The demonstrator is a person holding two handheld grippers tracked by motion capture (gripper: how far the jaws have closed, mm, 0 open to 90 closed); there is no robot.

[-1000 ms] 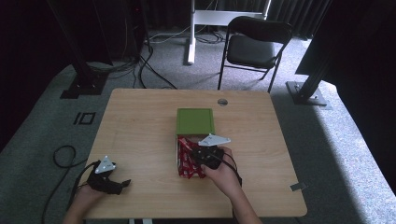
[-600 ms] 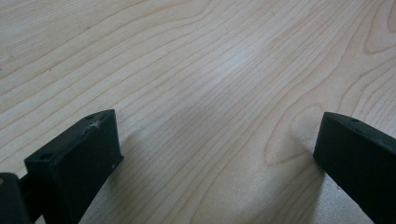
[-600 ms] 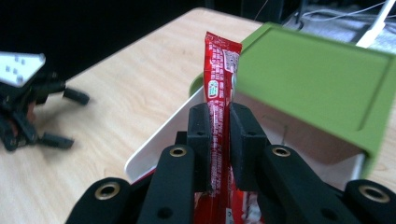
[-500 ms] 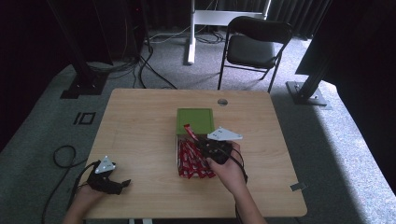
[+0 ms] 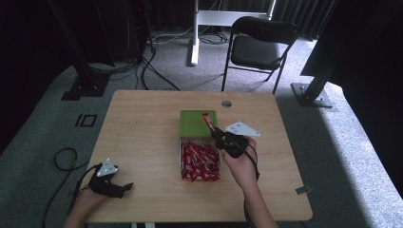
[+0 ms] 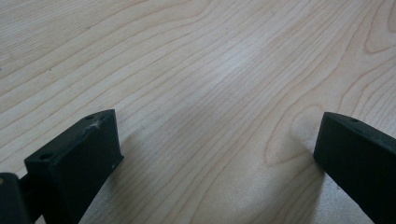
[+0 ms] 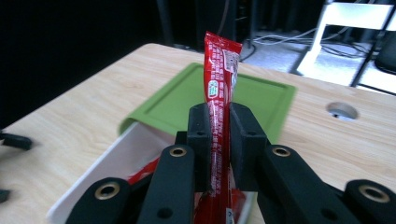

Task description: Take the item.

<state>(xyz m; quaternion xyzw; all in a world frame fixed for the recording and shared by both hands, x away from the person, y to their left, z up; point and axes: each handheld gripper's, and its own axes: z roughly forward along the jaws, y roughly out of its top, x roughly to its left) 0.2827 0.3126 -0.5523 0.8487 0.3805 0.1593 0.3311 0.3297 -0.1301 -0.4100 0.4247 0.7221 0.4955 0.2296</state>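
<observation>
My right gripper [image 5: 215, 131] [image 7: 218, 140] is shut on a long red sachet [image 7: 219, 79] [image 5: 207, 119], which stands upright between its black pads, above the far end of a white box [image 7: 100, 175] [image 5: 180, 151]. Several more red sachets [image 5: 199, 161] lie in that box. A green lid [image 5: 194, 123] [image 7: 187, 100] lies flat just beyond the box. My left gripper [image 5: 124, 187] [image 6: 215, 154] rests on the table near its front left corner, jaws wide apart over bare wood with nothing between them.
The light wooden table [image 5: 138, 137] has a round cable hole [image 5: 226, 103] [image 7: 342, 111] near its far edge. A black folding chair [image 5: 259, 47] and a white stand leg [image 5: 195, 33] are behind the table. A cable [image 5: 62, 161] trails off the left side.
My right gripper has risen and moved away from me, from the sachets in the box toward the green lid, carrying one red sachet. The left gripper has stayed put.
</observation>
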